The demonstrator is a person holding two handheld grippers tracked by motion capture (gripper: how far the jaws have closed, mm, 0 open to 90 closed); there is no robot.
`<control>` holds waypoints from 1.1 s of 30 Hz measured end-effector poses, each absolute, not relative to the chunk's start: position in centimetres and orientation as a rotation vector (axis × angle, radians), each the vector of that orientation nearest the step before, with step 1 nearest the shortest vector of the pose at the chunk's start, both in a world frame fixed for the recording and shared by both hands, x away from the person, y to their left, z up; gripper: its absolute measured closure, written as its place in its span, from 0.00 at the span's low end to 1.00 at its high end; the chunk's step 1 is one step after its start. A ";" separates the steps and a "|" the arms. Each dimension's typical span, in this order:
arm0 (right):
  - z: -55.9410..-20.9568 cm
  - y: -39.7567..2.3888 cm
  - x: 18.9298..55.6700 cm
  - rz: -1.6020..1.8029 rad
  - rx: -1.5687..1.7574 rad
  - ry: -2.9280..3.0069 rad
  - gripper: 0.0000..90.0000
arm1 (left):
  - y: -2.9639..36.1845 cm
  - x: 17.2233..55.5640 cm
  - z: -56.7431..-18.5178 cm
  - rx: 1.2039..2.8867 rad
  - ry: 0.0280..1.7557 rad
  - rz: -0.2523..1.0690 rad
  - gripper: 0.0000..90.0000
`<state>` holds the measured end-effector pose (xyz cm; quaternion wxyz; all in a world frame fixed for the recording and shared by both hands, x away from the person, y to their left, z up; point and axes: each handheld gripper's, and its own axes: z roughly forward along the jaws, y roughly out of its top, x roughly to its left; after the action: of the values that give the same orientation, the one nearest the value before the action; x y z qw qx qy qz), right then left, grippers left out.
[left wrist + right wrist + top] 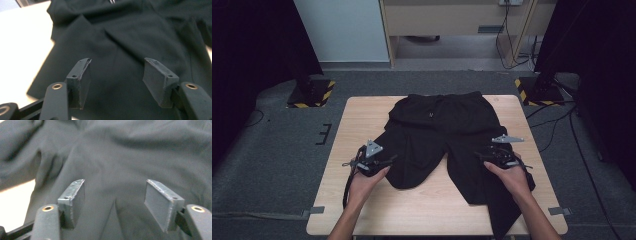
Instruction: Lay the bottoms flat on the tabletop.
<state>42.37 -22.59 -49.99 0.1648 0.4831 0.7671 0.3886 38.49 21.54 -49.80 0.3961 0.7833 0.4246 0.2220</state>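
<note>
Black shorts lie flat on the light wood table, waistband at the far side, two legs pointing near; the right leg runs to the near edge and hangs a bit over it, the left leg ends short, with bare tabletop showing between the legs. Fabric has a few folds near the waistband, otherwise fairly smooth. Left gripper sits at the outer edge of the left leg, low down, jaws spread with nothing between them; in the left gripper view the pads hover over dark cloth, not pinching. Right gripper is over the right leg near its outer side, jaws likewise apart and empty; the right gripper view shows pads above cloth, slightly blurred. Step in hand looks like a two-handed grab of the legs, probably to fold or straighten. To do it well: bring each lower jaw under the hem or side edge, not onto the middle of the panel, so both layers get caught; close both sides at matching spots so the cloth lifts evenly; watch the right leg overhanging the near edge, it could slide off if pulled. Beyond the table: grey carpet, two stands with yellow-black bases far left and far right, cables.
</note>
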 end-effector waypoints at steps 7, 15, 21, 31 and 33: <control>-50.6 -22.3 38.7 1.118 1.305 2.233 0.27 | 22.7 36.4 -50.9 1.960 1.083 0.563 0.31; -51.0 -22.8 35.1 1.131 1.230 2.197 0.41 | 23.3 35.3 -51.5 1.981 1.084 0.589 0.26; -51.5 -23.3 33.8 1.130 1.264 2.181 0.46 | 22.8 35.5 -52.5 2.040 1.080 0.623 0.26; -52.1 -23.7 33.1 1.074 1.243 2.193 0.60 | 24.9 36.5 -52.4 1.967 1.145 0.621 0.29; -51.9 -23.9 32.7 1.078 1.214 2.192 0.73 | 25.1 37.1 -52.5 1.965 1.158 0.628 0.30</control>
<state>32.65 -23.86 -51.94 0.2055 0.4355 0.7865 0.3867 37.07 25.15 -52.53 0.3785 0.7688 0.4531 0.2456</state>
